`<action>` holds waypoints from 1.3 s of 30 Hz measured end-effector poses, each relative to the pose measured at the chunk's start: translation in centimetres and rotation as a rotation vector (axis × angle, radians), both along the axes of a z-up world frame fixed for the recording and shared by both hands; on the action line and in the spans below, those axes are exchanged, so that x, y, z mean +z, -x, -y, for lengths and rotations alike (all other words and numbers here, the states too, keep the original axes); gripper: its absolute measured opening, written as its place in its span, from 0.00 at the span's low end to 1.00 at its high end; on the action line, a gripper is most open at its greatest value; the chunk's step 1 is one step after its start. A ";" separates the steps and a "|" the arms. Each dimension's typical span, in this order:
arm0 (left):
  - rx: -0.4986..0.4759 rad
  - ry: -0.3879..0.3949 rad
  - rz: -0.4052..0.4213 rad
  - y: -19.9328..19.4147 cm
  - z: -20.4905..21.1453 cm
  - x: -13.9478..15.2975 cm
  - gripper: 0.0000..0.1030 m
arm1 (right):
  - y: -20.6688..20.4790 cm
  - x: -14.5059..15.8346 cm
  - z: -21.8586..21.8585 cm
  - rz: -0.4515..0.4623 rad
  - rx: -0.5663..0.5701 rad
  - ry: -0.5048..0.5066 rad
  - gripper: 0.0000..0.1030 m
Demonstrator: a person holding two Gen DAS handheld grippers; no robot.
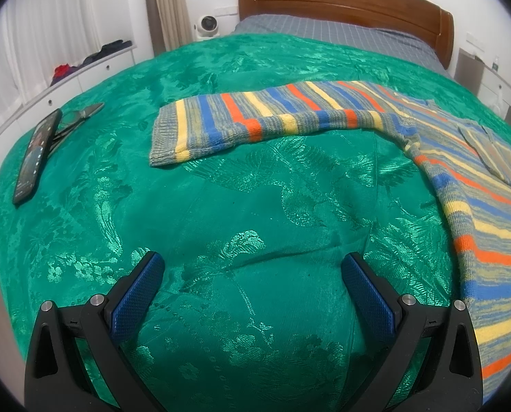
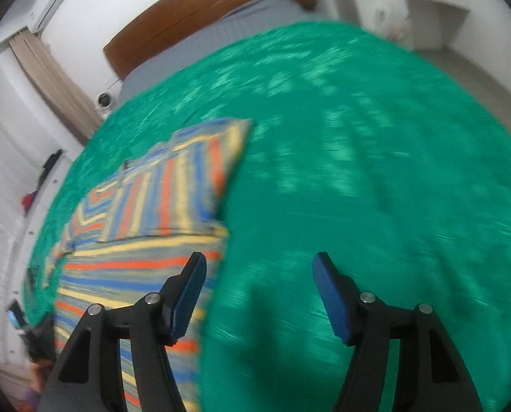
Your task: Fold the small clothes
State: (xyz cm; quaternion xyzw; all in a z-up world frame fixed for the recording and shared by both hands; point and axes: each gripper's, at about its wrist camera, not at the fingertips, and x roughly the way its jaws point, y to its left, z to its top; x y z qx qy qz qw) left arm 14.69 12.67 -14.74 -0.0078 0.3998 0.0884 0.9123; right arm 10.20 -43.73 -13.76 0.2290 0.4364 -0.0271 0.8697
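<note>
A striped knitted sweater (image 1: 468, 185) in blue, orange, yellow and grey lies on the green bedspread (image 1: 221, 189). One sleeve (image 1: 255, 116) stretches out to the left across the bed. My left gripper (image 1: 252, 264) hovers open over bare bedspread, below the sleeve and left of the sweater's body, with nothing between its fingers. In the blurred right wrist view the sweater (image 2: 145, 226) lies at the left with a sleeve folded over its body. My right gripper (image 2: 258, 264) is open above the sweater's right edge, its left finger (image 2: 186, 295) over the knit and the right one over bedspread.
A dark phone (image 1: 37, 158) and a pair of scissors (image 1: 80, 116) lie at the bed's left side. A wooden headboard (image 1: 344, 0) and grey sheet are at the far end. White drawers (image 1: 66, 79) run along the left wall, a small white fan (image 1: 205, 25) beside the curtain.
</note>
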 end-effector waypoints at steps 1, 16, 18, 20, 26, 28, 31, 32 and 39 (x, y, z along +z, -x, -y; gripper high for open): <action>0.001 0.000 0.001 0.0 0.0 0.0 1.00 | 0.9 0.0 0.6 0.004 -0.025 0.016 0.64; 0.011 -0.010 0.016 0.3 0.2 0.0 1.00 | 5.7 -4.4 2.6 0.063 -0.140 0.146 0.79; 0.012 -0.010 0.016 0.3 0.2 0.0 1.00 | 5.7 -4.7 2.4 0.078 -0.139 0.151 0.80; 0.011 -0.010 0.016 0.3 0.2 0.0 1.00 | 5.7 -5.0 2.4 0.088 -0.137 0.148 0.82; 0.011 -0.010 0.016 0.3 0.2 0.0 1.00 | 5.7 -5.4 1.9 0.099 -0.124 0.168 0.86; 0.011 -0.011 0.016 0.3 0.2 0.0 1.00 | 5.7 -5.5 1.8 0.100 -0.120 0.168 0.87; 0.011 -0.011 0.016 0.3 0.2 0.0 1.00 | 5.7 -5.5 1.8 0.105 -0.119 0.164 0.88; 0.011 -0.011 0.016 0.3 0.2 -0.1 1.00 | 5.8 -5.6 1.8 0.106 -0.120 0.164 0.88; 0.011 -0.011 0.016 0.3 0.2 -0.1 1.00 | 5.8 -5.6 1.8 0.106 -0.120 0.164 0.88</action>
